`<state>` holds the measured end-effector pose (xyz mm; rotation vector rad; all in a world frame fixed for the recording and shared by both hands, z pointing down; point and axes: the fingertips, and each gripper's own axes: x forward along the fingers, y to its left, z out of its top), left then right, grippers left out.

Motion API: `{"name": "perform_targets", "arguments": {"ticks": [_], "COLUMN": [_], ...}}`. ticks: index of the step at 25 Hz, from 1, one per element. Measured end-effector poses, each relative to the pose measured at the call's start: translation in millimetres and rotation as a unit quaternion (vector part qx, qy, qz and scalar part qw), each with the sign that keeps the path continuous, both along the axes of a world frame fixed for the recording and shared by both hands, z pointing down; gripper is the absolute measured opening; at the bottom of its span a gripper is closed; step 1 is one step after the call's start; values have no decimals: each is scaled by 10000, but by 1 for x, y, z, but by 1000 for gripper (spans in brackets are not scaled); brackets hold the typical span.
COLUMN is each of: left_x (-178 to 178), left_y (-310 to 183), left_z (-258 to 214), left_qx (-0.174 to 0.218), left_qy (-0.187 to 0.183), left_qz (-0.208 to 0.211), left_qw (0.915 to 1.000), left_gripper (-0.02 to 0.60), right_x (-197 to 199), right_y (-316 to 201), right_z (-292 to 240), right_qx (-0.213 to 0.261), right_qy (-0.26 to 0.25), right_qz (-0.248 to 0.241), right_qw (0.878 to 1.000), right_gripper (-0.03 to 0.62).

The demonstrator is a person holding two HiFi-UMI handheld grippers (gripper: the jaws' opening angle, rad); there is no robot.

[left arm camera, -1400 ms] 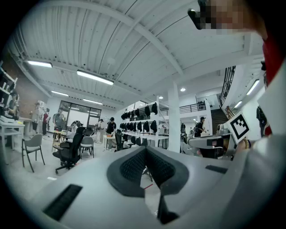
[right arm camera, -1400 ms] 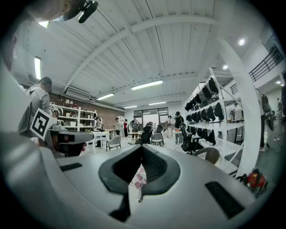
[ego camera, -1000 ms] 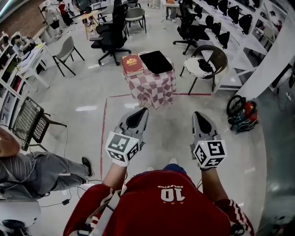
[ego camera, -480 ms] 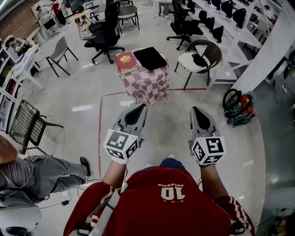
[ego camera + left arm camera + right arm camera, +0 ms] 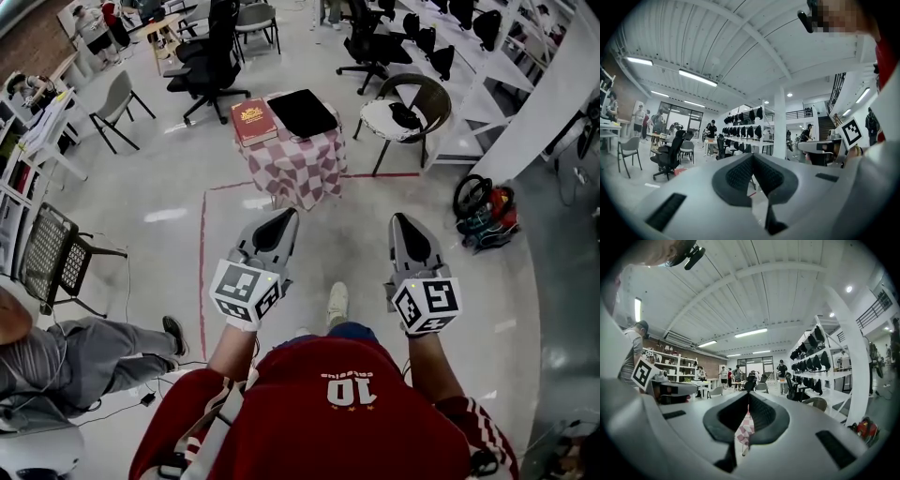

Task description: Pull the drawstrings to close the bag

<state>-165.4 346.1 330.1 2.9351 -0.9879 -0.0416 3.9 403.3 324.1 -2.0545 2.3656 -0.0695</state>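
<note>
1. A person in a red jersey (image 5: 347,403) stands on the pale floor (image 5: 159,183) and holds both grippers out level, side by side with a gap between them.
2. The left gripper (image 5: 279,223) has its jaws closed together, the dark pads meeting at the tip, with nothing between them.
3. The right gripper (image 5: 406,225) is likewise closed and empty. In its own view, a strip of checked cloth far beyond shows through the slit under the tips.
4. The black bag (image 5: 303,112) lies flat on the small table (image 5: 300,173), ahead of both grippers and well apart from them. Its drawstrings are too small to make out.
5. A red book (image 5: 252,123) lies on the same table top, just beside the bag on its left.
6. The table is draped in red-and-white checked cloth and stands at the far side of a red tape line (image 5: 202,262) on the floor.
7. A round wicker chair (image 5: 442,101) stands to the right of the table and a black office chair (image 5: 214,66) beyond it on the left.
8. A mesh chair (image 5: 52,246) stands at the left edge, and near it sits a person in grey trousers (image 5: 94,349).
</note>
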Motion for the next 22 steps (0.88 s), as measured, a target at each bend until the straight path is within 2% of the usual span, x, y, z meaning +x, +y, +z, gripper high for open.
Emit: {"name": "perform_targets", "arguments": {"ticks": [12, 22], "left_x": [8, 59], "left_y": [-66, -162], "left_z": [13, 16], "left_qx": [-110, -43], "left_qy": [-194, -406], "left_qz": [-313, -585], "left_qw": [9993, 9975], "left_gripper": [0, 0], "right_x": [9, 69], "right_y": [-80, -185], "right_z": [13, 10], "right_qx": [-113, -6], "right_qy": [-183, -189], "right_qz": [-408, -611], "right_qw": [9989, 9980], "right_gripper": [17, 17]}}
